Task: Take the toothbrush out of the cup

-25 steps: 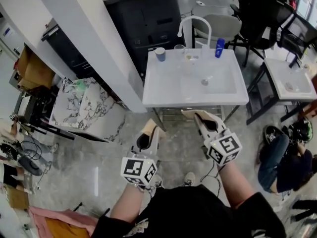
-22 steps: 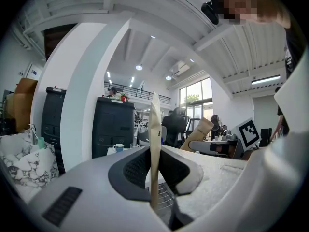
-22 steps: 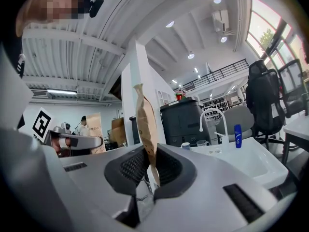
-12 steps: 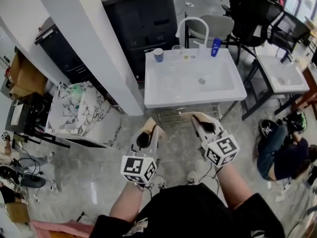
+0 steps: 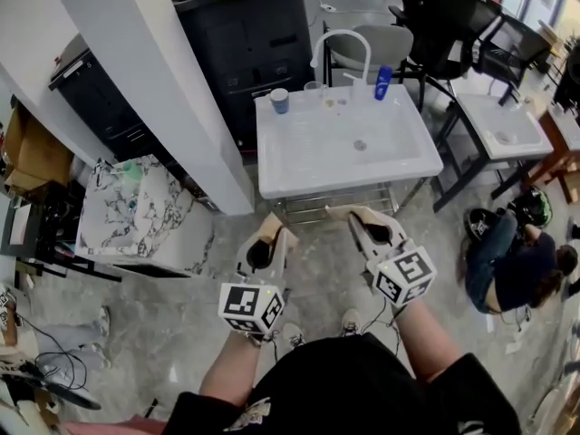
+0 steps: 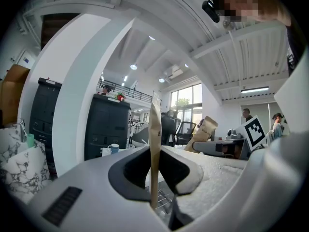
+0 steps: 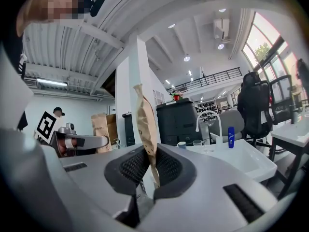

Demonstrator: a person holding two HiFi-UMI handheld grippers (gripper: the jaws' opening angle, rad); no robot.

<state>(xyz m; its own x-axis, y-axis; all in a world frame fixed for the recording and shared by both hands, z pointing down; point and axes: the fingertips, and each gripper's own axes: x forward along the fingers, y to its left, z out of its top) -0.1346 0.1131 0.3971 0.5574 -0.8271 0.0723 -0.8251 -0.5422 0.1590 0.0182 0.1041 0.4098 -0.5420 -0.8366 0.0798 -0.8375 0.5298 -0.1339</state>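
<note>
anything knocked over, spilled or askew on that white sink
Nothing stands out: the blue cup, the glass and the blue bottle all stand upright along the back of the sink, and no spill shows.

landmark: white sink stand [image 5: 344,182] | behind it: black cabinet [image 5: 249,34], grey chair [image 5: 394,43], black office chair [image 5: 444,12] | left of it: broad white pillar [image 5: 154,71], then marble-patterned block [image 5: 136,216], cardboard box [image 5: 36,148] | right of it: second white stand [image 5: 503,125] | in front of it: glossy grey floor [image 5: 163,315] | far beyond it: tall windows [image 7: 270,47], lit ceiling lamps [image 7: 187,58]
</note>
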